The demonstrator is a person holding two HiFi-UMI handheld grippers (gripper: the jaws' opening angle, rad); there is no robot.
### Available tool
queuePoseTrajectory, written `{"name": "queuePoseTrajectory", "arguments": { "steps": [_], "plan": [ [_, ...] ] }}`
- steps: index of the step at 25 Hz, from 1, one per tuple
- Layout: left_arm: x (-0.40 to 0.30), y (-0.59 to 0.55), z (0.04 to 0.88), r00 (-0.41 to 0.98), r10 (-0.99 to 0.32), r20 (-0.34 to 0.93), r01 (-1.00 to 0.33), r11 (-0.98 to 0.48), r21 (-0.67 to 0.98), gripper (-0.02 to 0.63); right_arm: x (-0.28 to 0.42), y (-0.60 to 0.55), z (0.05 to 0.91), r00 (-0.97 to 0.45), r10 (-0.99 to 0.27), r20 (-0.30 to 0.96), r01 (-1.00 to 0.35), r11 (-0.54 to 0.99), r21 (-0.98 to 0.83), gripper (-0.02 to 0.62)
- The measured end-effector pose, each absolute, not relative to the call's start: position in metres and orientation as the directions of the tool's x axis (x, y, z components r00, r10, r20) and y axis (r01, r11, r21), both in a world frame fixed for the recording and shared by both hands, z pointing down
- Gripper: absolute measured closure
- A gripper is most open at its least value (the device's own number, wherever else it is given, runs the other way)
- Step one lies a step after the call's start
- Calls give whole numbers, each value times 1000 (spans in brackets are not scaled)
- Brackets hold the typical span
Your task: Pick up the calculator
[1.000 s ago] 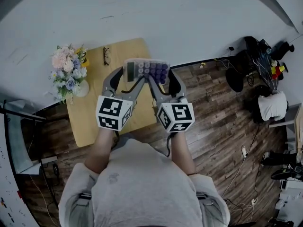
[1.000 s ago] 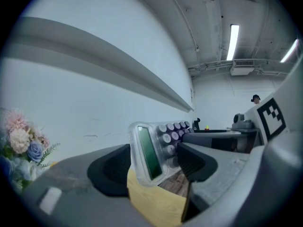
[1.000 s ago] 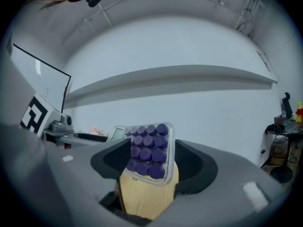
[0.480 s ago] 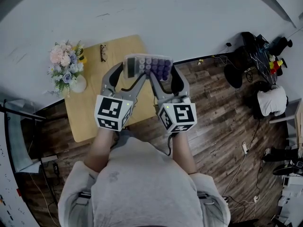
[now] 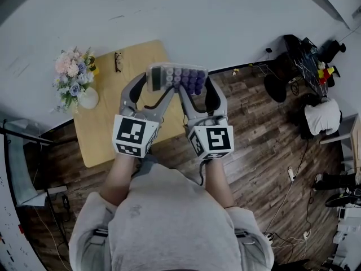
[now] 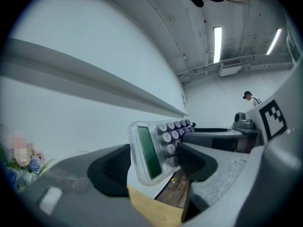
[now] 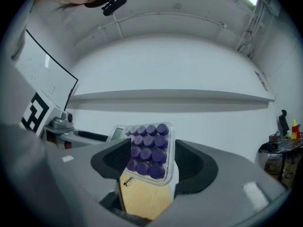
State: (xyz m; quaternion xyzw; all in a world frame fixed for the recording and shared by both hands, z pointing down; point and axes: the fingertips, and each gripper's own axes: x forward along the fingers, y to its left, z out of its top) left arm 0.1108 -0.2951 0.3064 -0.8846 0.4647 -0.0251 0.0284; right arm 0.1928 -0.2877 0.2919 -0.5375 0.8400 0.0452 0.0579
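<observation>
Clear plastic casing, purple round keys, green display: calculator, one item; held up in the air, off the table, seen in the head view over the table's far right corner and close to the white wall; lies crosswise between the two grippers, display end to the left, key end to the right.

Left gripper: jaws closed onto the display end of the calculator; in the left gripper view the dark pads press the casing from either side, display turned toward the camera, keys running away behind it.

Right gripper: jaws closed onto the key end; in the right gripper view the calculator stands between the pads, the purple keys facing the camera, the left pad overlapping the lowest rows.

Marker cubes, two: left, right; side by side, just in front of the person's grey shirt.

Table: light wood, set against the wall; bears a pair of dark-framed glasses near its far edge and a bouquet of pink, white and blue flowers in a pale round vase at its left side; glasses and vase apart from each other.

Floor: dark wood boards; cables and dark gear along the right.
</observation>
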Motion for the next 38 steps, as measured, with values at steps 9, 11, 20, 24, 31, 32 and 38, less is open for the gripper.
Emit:
{"name": "queuePoseTrajectory", "arguments": {
  "steps": [9,11,20,24,31,32,38],
  "plan": [
    [130,-282,303,578,-816,-13,-812,-573,-114,296,213,-273,286,-403,-896,-188,-914,403,40,308],
    [133,-280,303,581,-814,-22,-810,-575,-119,296,216,-270,286,-401,-895,-194,-915,401,43,308],
    [145,-272,298,592,-804,-62,-806,-586,-85,299,228,-260,283,-395,-892,-221,-918,391,64,310],
    [148,-269,297,597,-799,-71,-802,-590,-93,299,230,-257,283,-397,-889,-230,-917,394,60,311],
    [149,-268,299,595,-802,-60,-802,-586,-112,299,232,-256,283,-401,-887,-228,-915,400,55,313],
    [149,-268,299,594,-802,-59,-802,-586,-112,299,232,-256,283,-402,-887,-228,-915,400,56,313],
    [150,-267,299,594,-802,-58,-802,-586,-113,299,232,-254,282,-400,-888,-228,-916,397,62,314]
  ]
}}
